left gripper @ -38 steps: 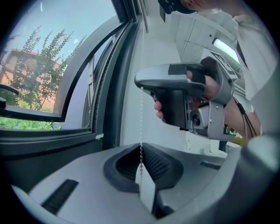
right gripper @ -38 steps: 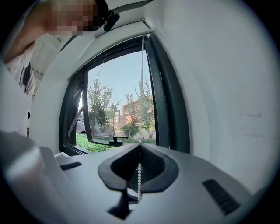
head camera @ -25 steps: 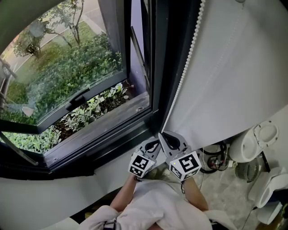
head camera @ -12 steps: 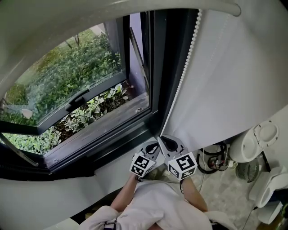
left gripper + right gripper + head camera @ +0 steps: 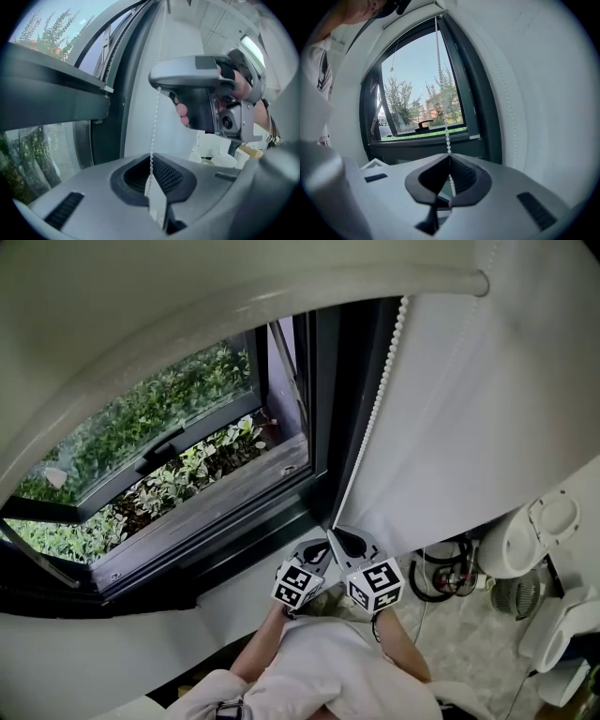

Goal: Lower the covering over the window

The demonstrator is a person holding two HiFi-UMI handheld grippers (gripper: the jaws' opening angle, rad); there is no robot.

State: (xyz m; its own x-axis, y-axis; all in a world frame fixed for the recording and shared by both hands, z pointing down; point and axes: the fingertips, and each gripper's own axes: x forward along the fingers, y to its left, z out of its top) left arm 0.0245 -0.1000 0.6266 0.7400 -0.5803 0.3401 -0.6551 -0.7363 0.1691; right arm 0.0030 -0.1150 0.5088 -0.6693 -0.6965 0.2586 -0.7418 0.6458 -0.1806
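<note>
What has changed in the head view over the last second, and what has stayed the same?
The blind has rolled further down over the window, covering more of it. The right tongs edged slightly left. The left tongs kept their place, and both tongs stay shut on the bead chain, close together.

I log: window [image 5: 159,442] left, blind [image 5: 487,418] right, bead chain [image 5: 378,409] between them; below, left gripper [image 5: 319,547] beside right gripper [image 5: 339,540], both on chain.
</note>
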